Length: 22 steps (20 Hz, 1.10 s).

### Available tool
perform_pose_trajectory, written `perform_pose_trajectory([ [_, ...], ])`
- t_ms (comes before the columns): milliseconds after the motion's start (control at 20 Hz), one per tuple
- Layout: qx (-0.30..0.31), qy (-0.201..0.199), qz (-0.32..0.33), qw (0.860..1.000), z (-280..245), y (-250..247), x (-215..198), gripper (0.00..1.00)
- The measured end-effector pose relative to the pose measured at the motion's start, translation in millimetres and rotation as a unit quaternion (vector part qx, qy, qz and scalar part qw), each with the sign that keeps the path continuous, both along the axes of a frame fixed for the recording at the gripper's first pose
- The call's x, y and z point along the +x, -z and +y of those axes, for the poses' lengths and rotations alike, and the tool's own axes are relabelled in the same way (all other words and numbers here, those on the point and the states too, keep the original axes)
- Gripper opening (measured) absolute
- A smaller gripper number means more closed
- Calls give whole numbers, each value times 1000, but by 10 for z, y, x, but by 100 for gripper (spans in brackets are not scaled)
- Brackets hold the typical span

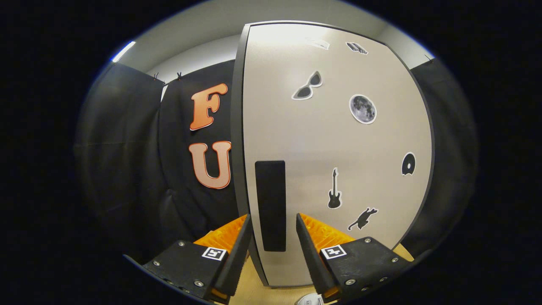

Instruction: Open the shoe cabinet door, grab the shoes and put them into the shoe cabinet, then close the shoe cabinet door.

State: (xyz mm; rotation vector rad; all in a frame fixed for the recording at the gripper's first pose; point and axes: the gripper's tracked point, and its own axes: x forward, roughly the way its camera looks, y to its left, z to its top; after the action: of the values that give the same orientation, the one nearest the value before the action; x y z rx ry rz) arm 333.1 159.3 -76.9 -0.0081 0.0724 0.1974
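— Beige door (338, 140), shut as far as we can judge, and it stands right ahead of us. Its black handle (270, 205), a tall upright strip, sits close to the door's left edge.

— And our gripper (272, 245)?

— Spread wide, grasping nothing. The handle's lower part shows in the gap between the fingers (237, 254), one finger to each side of it, but we can't tell whether either touches it.

— So we're on the opening step?

— We'd say so, at its very start. Next we'd want the fingers to close on the handle, then pull so the door swings out, presumably hinged on the far right.

— Where are the shoes?

— We can't place them from here; something pale (309, 300) peeks out below the fingers, too little to name.

— Anything in our way?

— Black cloth (127, 148) hangs just left of the cabinet. Stickers dot the door: sunglasses (307, 87), a moon (363, 109), a guitar (334, 189), a cat (363, 218). None hinder us.
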Motion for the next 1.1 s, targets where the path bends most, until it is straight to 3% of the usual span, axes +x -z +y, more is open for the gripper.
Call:
perform_pose_trajectory([
  [350, -31, 21, 3, 999, 41, 76, 196, 40],
  [500, -28, 35, 7, 999, 41, 79, 191, 35],
  [700, -14, 19, 21, 1000, 38, 92, 144, 29],
  [1100, -9, 21, 17, 1000, -119, 76, -262, 27],
])
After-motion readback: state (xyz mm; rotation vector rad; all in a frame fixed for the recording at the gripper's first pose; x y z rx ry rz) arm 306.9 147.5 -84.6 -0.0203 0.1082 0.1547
